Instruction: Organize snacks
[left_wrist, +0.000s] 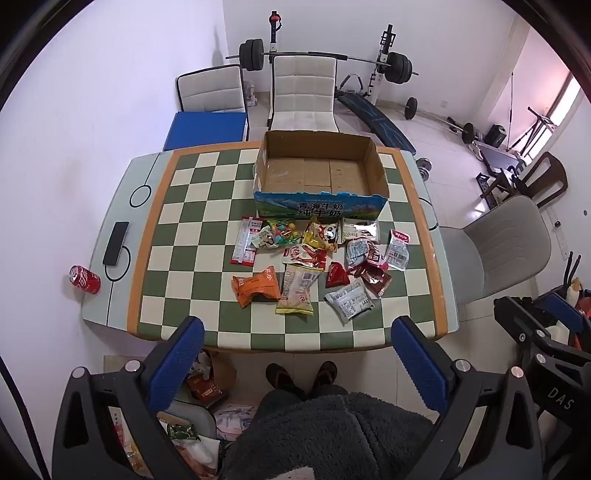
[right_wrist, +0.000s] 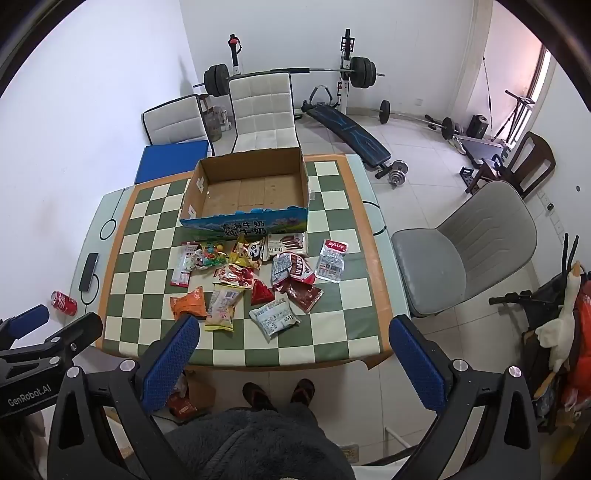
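An open cardboard box (left_wrist: 319, 173) (right_wrist: 247, 192) with a blue printed front stands empty at the far side of the checkered table (left_wrist: 192, 229) (right_wrist: 332, 325). Several snack packets lie scattered in front of it, among them an orange packet (left_wrist: 256, 287) (right_wrist: 189, 303), a yellow-edged packet (left_wrist: 296, 290) (right_wrist: 221, 306), a red triangular packet (left_wrist: 337, 275) (right_wrist: 261, 291) and a silver packet (left_wrist: 349, 300) (right_wrist: 274, 316). My left gripper (left_wrist: 297, 338) is open, held high above the table's near edge with nothing between its blue pads. My right gripper (right_wrist: 295, 338) is likewise open and empty above the near edge.
A red soda can (left_wrist: 85, 279) (right_wrist: 63, 302) and a black phone (left_wrist: 115, 243) (right_wrist: 88, 271) lie at the table's left border. White chairs (left_wrist: 304, 92) stand behind the table, a grey chair (right_wrist: 465, 251) to its right. Weight equipment (right_wrist: 343, 122) fills the far floor. A person's feet (left_wrist: 301, 374) stand below.
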